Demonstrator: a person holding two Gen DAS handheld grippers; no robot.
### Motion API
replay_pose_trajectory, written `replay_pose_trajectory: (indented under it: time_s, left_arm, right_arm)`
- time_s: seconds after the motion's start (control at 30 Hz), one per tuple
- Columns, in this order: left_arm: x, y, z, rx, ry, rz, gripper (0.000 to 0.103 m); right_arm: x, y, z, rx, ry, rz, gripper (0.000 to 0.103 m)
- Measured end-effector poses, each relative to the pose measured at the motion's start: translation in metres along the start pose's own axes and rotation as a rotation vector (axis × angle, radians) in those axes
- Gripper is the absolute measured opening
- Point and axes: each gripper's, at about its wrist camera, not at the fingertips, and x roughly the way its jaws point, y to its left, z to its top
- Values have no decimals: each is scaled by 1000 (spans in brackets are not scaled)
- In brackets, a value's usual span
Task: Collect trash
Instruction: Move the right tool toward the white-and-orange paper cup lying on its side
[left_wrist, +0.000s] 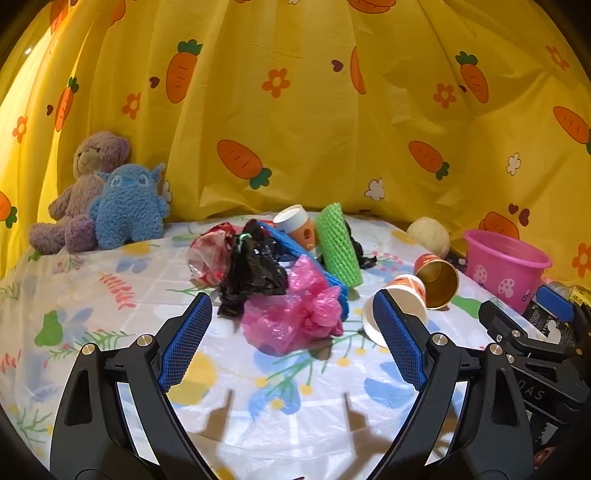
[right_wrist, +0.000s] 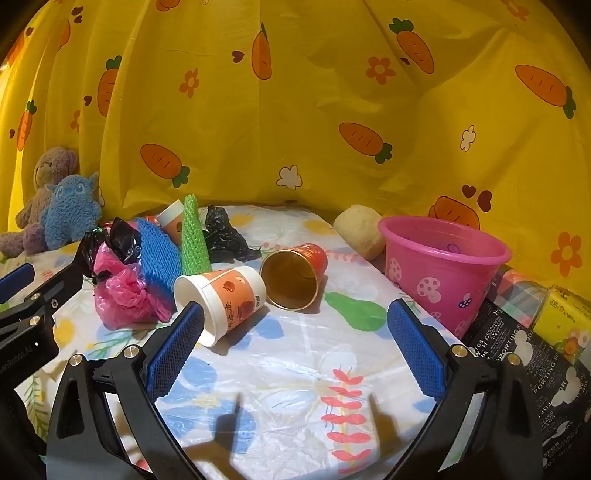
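Observation:
A heap of trash lies on the flowered tablecloth (left_wrist: 92, 295): a pink plastic bag (left_wrist: 291, 317), a black bag (left_wrist: 255, 273), a clear red-printed bag (left_wrist: 207, 254), blue foam netting (right_wrist: 157, 251) and green foam netting (left_wrist: 338, 247). A white-orange paper cup (right_wrist: 225, 299) and a red cup with gold inside (right_wrist: 295, 277) lie on their sides. A pink bucket (right_wrist: 443, 269) stands at the right. My left gripper (left_wrist: 291, 332) is open, just short of the pink bag. My right gripper (right_wrist: 295, 332) is open, near the fallen cups.
Two plush toys (left_wrist: 103, 199) sit at the back left. A beige ball (right_wrist: 362, 229) lies behind the bucket. Another cup (left_wrist: 295, 221) and a second black bag (right_wrist: 225, 236) lie behind the heap. A yellow carrot-print curtain (left_wrist: 295, 110) closes the back. Printed packages (right_wrist: 535, 350) lie at the right edge.

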Motion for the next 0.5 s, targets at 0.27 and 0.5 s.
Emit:
replay_pose_trajectory:
  time_s: [0.27, 0.5]
  left_arm:
    - [10, 22, 2, -20, 6, 30, 87]
    - [27, 21, 0, -13, 55, -16, 86]
  right_arm:
    - [24, 26, 2, -38, 48, 66, 84]
    - [52, 42, 3, -77, 123, 80, 62]
